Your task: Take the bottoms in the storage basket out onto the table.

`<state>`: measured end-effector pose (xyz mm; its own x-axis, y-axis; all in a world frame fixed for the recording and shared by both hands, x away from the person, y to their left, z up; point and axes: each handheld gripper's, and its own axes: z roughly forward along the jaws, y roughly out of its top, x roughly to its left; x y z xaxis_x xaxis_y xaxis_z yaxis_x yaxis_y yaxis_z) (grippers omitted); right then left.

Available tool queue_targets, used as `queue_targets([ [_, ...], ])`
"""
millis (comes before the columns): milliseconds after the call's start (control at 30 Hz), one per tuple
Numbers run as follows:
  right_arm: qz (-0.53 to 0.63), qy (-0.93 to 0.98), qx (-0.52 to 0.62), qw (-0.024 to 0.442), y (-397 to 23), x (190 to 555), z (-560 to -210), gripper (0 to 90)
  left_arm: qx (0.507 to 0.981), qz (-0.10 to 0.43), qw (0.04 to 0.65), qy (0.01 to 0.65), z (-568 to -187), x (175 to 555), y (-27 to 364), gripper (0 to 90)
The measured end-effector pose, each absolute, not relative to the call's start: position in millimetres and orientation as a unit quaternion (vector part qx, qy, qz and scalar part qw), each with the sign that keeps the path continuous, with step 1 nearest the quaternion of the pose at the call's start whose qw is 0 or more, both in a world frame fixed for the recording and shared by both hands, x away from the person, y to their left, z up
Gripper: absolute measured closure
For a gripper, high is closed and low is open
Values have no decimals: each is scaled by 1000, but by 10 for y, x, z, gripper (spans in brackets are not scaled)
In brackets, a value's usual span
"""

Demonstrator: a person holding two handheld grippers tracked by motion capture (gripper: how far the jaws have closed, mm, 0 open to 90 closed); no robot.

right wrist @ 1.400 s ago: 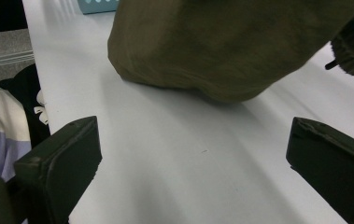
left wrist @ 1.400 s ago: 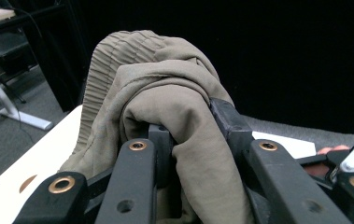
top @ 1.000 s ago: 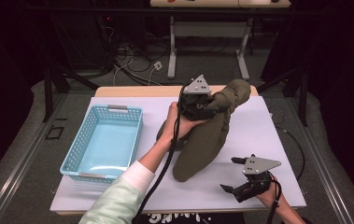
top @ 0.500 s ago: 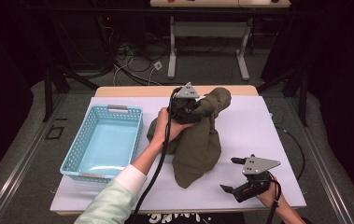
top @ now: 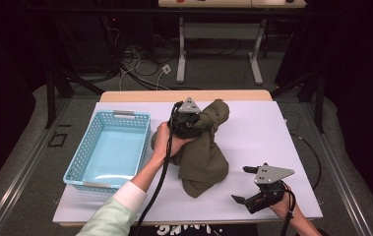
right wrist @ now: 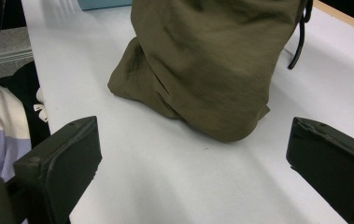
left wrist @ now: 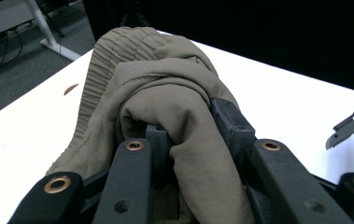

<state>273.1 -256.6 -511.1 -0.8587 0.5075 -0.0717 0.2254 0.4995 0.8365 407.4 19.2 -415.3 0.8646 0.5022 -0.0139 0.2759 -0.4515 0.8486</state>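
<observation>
An olive-green garment (top: 201, 157) hangs from my left gripper (top: 194, 120) down onto the white table (top: 272, 132), its lower end bunched on the surface. The left gripper's jaws are shut on a thick fold of the cloth (left wrist: 184, 126), which bulges over and between them. My right gripper (top: 243, 184) rests near the table's front right edge, open, with nothing between its fingers. In the right gripper view the garment's lower end (right wrist: 202, 70) lies just ahead of the right gripper (right wrist: 193, 158).
A light blue plastic basket (top: 108, 150) stands at the table's left side. A black cable (top: 159, 182) trails along the person's left forearm. Desk legs and cables lie on the floor beyond the table's far edge.
My left gripper has carried the garment down and leftward, toward the basket; more cloth now piles on the table. The right gripper has stayed put.
</observation>
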Motion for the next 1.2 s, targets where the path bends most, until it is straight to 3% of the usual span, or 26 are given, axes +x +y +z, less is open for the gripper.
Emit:
queue_targets([
  [367, 449, 853, 215, 153, -2557, 2737, -5118, 27, 862, 130, 424, 244, -4351, 4018, 266, 691],
  [1000, 445, 858, 211, 150, -2545, 2732, -5126, 27, 904, 95, 343, 238, -4800, 3965, 186, 652],
  [1133, 443, 859, 209, 150, -2544, 2729, -5125, 27, 910, 92, 328, 237, -4893, 3959, 161, 606],
  [1200, 443, 859, 209, 150, -2545, 2728, -5126, 27, 908, 103, 327, 240, -4898, 3943, 156, 519],
])
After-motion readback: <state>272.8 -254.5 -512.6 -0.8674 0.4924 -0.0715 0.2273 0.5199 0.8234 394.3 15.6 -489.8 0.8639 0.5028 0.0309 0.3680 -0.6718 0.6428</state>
